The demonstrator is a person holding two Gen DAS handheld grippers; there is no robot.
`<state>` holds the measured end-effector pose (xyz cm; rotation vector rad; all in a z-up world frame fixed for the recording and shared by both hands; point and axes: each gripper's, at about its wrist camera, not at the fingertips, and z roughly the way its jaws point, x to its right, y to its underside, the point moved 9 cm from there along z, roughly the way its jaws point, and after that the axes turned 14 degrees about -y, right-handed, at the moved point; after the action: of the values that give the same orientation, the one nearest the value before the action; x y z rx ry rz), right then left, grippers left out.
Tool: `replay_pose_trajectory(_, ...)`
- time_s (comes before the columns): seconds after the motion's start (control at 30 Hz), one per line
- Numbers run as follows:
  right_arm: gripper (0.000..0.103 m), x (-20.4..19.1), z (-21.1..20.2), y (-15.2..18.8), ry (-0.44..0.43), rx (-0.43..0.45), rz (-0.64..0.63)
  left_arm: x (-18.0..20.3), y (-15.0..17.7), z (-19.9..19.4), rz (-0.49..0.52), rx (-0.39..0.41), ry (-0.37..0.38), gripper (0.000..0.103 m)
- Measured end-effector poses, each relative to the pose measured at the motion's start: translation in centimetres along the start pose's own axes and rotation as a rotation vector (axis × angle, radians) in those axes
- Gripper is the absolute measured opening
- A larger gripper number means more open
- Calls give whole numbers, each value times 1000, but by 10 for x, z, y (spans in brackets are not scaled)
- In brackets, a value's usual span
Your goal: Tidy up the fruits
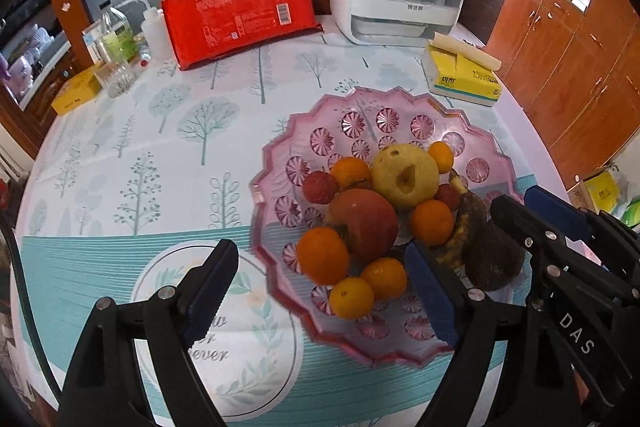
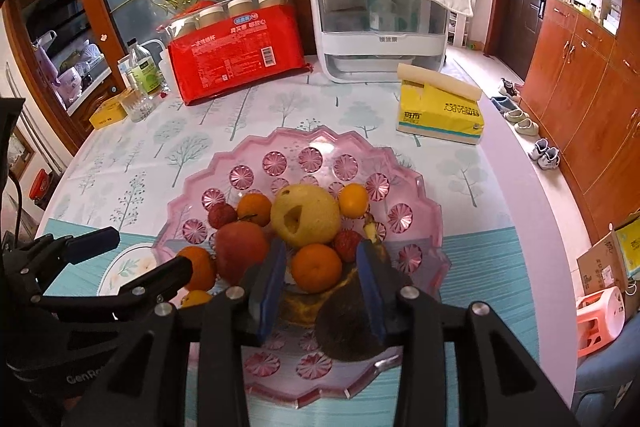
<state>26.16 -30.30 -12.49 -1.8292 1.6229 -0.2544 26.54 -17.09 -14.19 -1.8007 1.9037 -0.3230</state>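
Several fruits sit piled in the pink glass plate (image 2: 416, 187) on the tree-print tablecloth (image 1: 120, 147): a yellow pear (image 2: 306, 213), a red apple (image 2: 240, 251), oranges and lychees. Right gripper (image 2: 322, 279) reaches in low, its blue pads (image 2: 370, 287) apart, straddling an orange (image 2: 316, 267) with a dark avocado (image 2: 348, 331) underneath, nothing clamped. Left gripper (image 1: 320, 287) hangs wide open over the plate's near rim. Beyond sit a yellow tissue pack (image 2: 440, 115) and a red cup package (image 2: 236, 63).
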Motion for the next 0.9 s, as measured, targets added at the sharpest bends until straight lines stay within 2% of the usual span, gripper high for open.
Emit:
replay_pose_trajectory(0.27,38,-24,-22,15,-12,27,2,-21,15,-33,-18,46,-1,85)
replay_pose_trajectory(0.4,42,-38,-34,28,-10,37,8,-35,27,-49,-19,63,-2,85)
replay_pose_trajectory(0.73,43,-88,-71,72,-6,24,-5,-76,73,-101,13,87,-35,86)
replay_pose_trajectory(0.9,58,-117,-99,92,14,29,-56,-97,88,-129,20,119,-59,86)
